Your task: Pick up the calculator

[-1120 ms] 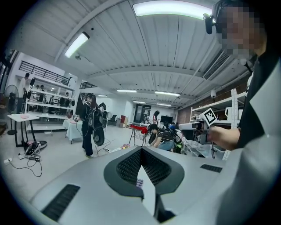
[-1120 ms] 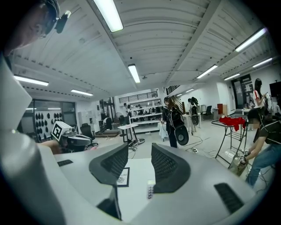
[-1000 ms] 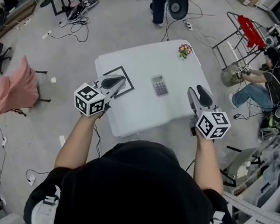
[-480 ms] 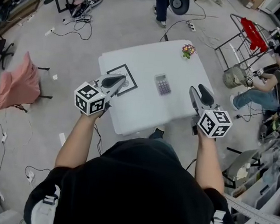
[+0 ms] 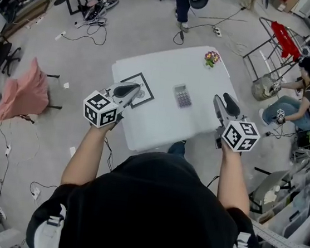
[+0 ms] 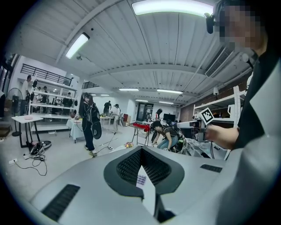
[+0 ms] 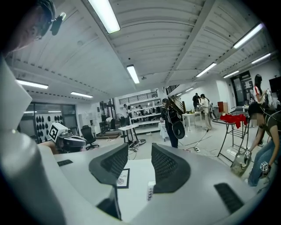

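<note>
Calculator (image 5: 182, 96) lies flat near the middle of the white table (image 5: 160, 124), keys up, untouched by either gripper. It sits between the two grippers in the head view, apart from both. Left gripper (image 5: 132, 88) is held over the table's left part, above a black-bordered sheet (image 5: 145, 93); in the left gripper view its jaws stand together at the tips, with nothing gripped, and the calculator (image 6: 141, 179) shows only as a sliver through the narrow slit below them. Right gripper (image 5: 223, 99) is held over the table's right edge, jaws well apart and empty. In the right gripper view the calculator (image 7: 150, 190) lies on the table ahead, low against the inner edge of the right-hand jaw rather than centred in the gap, while the bordered sheet (image 7: 122, 178) shows through the gap itself. A small bunch of flowers (image 5: 211, 58) stands at the table's far corner, well apart from the calculator.
</note>
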`<state>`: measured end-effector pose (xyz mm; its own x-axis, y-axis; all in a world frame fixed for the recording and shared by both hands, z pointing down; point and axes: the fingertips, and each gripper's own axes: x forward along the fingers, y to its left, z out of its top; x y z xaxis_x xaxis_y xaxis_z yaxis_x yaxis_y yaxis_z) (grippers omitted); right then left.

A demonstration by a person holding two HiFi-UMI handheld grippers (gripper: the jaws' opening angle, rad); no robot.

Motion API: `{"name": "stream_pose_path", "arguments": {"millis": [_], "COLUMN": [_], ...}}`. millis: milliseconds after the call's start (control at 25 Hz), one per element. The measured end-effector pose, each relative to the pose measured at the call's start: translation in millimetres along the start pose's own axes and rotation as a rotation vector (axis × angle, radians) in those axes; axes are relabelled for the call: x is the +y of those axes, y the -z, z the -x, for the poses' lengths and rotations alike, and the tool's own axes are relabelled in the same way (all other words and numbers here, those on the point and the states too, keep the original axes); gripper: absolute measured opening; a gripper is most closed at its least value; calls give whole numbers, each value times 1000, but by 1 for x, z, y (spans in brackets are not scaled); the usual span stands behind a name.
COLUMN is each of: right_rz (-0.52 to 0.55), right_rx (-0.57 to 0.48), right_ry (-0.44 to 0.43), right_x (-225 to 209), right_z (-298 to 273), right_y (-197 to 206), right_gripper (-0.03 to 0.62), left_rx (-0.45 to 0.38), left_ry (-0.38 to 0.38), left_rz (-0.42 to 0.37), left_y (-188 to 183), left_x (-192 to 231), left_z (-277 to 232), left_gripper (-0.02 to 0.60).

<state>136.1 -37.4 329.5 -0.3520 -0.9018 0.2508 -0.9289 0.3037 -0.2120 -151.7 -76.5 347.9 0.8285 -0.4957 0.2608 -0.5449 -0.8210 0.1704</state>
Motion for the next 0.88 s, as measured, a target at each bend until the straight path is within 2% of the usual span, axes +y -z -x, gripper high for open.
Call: {"name": "stream_pose_path", "arguments": {"millis": [400, 880], "right_rz": [-9, -36], "right_rx": [9, 38], "right_ry": [-36, -114], "right_x": [-30, -82], "right_z": [-36, -99], "right_y": [0, -9], "right_gripper": [166, 169], "left_rx": [32, 54], "left_ry": [-45, -122], "left_rz": [17, 63], "left_y": [8, 4], "left_x": [14, 46], "left_z": [-24, -81], "left_gripper": [17, 17]}}
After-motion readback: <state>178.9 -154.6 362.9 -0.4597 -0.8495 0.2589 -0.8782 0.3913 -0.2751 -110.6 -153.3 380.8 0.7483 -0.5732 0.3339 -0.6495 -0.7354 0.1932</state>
